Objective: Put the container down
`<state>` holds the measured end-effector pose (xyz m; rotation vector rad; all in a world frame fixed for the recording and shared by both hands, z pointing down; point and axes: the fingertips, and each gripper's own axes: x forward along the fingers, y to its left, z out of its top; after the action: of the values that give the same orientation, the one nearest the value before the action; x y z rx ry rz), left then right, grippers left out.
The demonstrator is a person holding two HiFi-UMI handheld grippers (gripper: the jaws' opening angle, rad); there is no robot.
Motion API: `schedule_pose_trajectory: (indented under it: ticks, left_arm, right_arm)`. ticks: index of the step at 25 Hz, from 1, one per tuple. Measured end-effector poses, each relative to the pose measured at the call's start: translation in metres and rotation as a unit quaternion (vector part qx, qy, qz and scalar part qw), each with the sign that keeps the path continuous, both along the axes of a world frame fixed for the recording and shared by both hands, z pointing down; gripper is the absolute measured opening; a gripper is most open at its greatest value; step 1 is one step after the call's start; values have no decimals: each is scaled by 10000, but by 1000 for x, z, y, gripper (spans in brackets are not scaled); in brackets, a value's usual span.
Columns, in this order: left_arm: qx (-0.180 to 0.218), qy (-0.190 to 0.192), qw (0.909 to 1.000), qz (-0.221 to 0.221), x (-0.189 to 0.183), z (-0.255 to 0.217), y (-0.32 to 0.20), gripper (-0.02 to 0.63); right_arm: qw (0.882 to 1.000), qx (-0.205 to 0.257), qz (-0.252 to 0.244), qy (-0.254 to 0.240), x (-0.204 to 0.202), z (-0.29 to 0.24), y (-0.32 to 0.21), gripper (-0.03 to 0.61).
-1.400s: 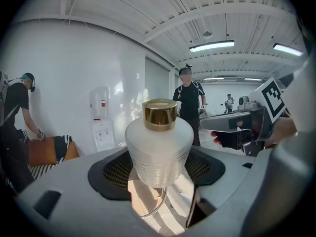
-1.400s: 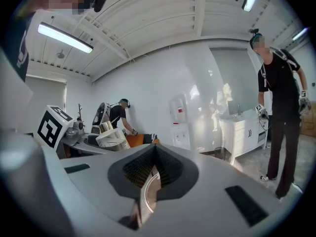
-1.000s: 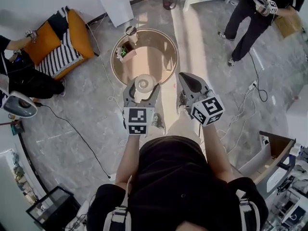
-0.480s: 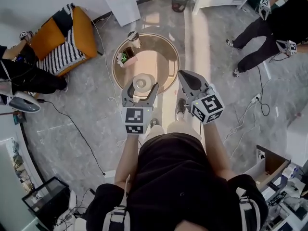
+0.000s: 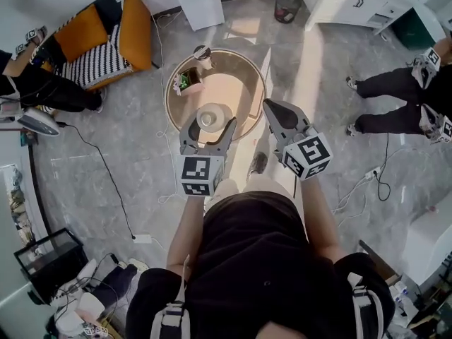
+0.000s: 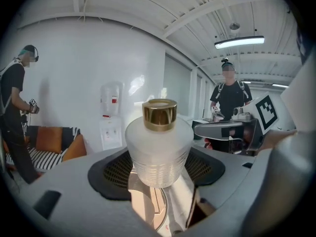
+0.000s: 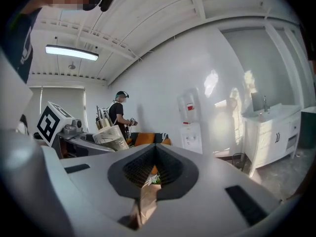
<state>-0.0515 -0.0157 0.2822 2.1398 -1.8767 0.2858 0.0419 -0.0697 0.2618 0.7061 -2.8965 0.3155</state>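
Container (image 6: pixel 158 147) sits clamped in our left claw (image 5: pixel 209 126) over the round surface (image 5: pixel 244 83); our right claw (image 5: pixel 272 109) hangs beside it, jaws pressed together, empty.

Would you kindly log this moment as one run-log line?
left tool: shut on frosted white glass bottle with gold cap | right tool: shut, empty | bottle: over round tan table, not set down
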Motion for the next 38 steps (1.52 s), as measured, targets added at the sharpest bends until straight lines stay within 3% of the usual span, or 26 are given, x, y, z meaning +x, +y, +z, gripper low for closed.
schedule_pose_trajectory:
  ticks: [6, 15, 19, 31, 38]
  left_arm:
    - [-174, 18, 9993, -344, 9, 18, -12, 337]
    - [-433, -112, 9974, -557, -6, 56, -29, 337]
    - [-661, -23, 9970, -404, -8, 82, -45, 337]
    - [-754, -63, 9965, 358, -5, 170, -113, 337]
    - [-959, -157, 9919, 816, -13, 242, -149, 337]
  right_arm:
    - [9988, -236, -414, 110, 2, 20, -14, 2]
    - [9958, -646, -521, 377, -3, 64, -29, 2]
    - [9947, -811, -343, 521, -5, 91, -39, 2]
    - [9869, -1115, 149, 1160, -11, 161, -79, 2]
    - [9818, -1420, 420, 1190, -28, 204, -106, 2]
